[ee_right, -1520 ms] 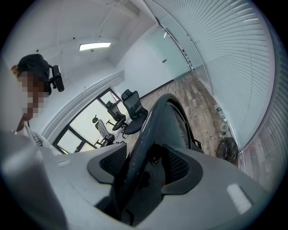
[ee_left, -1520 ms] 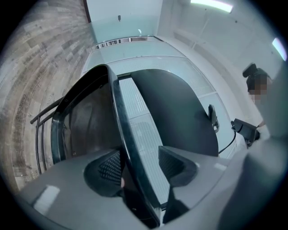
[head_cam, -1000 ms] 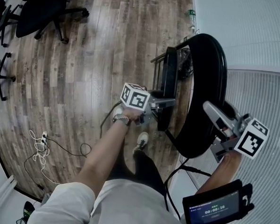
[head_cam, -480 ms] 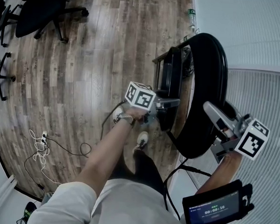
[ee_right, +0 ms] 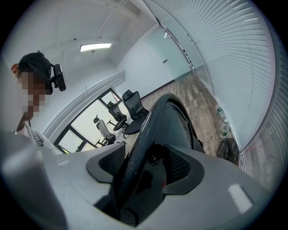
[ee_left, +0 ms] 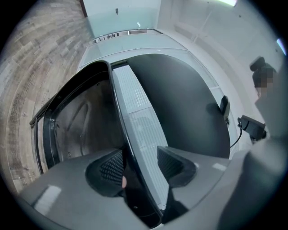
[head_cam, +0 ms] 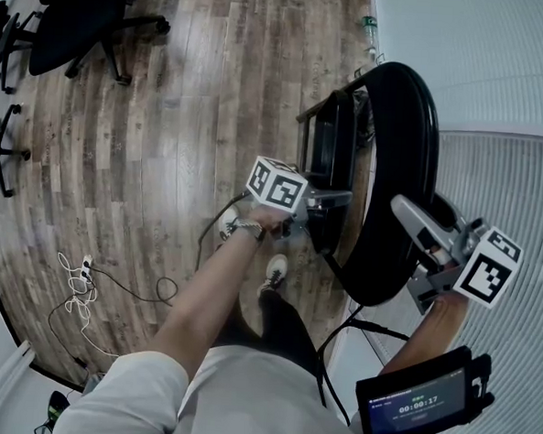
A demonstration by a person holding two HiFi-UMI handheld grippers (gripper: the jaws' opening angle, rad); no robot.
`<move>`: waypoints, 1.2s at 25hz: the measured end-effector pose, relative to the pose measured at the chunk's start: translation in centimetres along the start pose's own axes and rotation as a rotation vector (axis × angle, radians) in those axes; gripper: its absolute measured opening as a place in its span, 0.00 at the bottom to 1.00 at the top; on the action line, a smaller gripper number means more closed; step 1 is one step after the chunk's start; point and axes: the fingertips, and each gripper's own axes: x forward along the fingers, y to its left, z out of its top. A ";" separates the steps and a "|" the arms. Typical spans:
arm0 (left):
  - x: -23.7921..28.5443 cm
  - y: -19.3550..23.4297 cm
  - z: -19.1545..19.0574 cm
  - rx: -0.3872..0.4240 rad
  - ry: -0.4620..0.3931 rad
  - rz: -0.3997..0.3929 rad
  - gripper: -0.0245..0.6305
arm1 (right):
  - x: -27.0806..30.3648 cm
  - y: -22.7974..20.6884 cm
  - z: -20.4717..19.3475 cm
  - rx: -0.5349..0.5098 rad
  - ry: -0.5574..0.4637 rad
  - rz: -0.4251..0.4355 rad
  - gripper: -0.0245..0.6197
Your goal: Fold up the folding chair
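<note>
The black folding chair stands beside the white blinds, its round backrest [head_cam: 401, 164] upright and its seat [head_cam: 331, 142] tipped steeply up towards it. My left gripper [head_cam: 332, 202] is shut on the seat's front edge [ee_left: 118, 112], which runs between the two pads [ee_left: 112, 167] in the left gripper view. My right gripper [head_cam: 406, 213] is shut on the backrest's black rim [ee_right: 150, 121], which fills the gap between its pads [ee_right: 180, 165]. A narrow gap still shows between seat and backrest.
Black office chairs [head_cam: 78, 12] stand at the far left on the wood floor. Cables [head_cam: 79, 282] lie near the person's feet, and a shoe [head_cam: 275, 272] is close to the chair legs. A bottle [head_cam: 372, 30] and a dark bag [ee_right: 227, 150] sit by the blinds [head_cam: 507, 189].
My left gripper has moved slightly right with the seat edge, and the seat has swung closer to the backrest. The right gripper has stayed where it was.
</note>
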 end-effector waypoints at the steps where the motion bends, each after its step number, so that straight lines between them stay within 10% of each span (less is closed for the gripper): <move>1: 0.0 0.0 0.0 0.000 0.001 0.001 0.34 | 0.0 0.0 0.0 -0.001 0.000 0.000 0.43; 30: 0.2 1.1 0.3 -0.003 -0.011 0.044 0.32 | 0.3 -1.2 0.0 -0.033 0.011 -0.028 0.43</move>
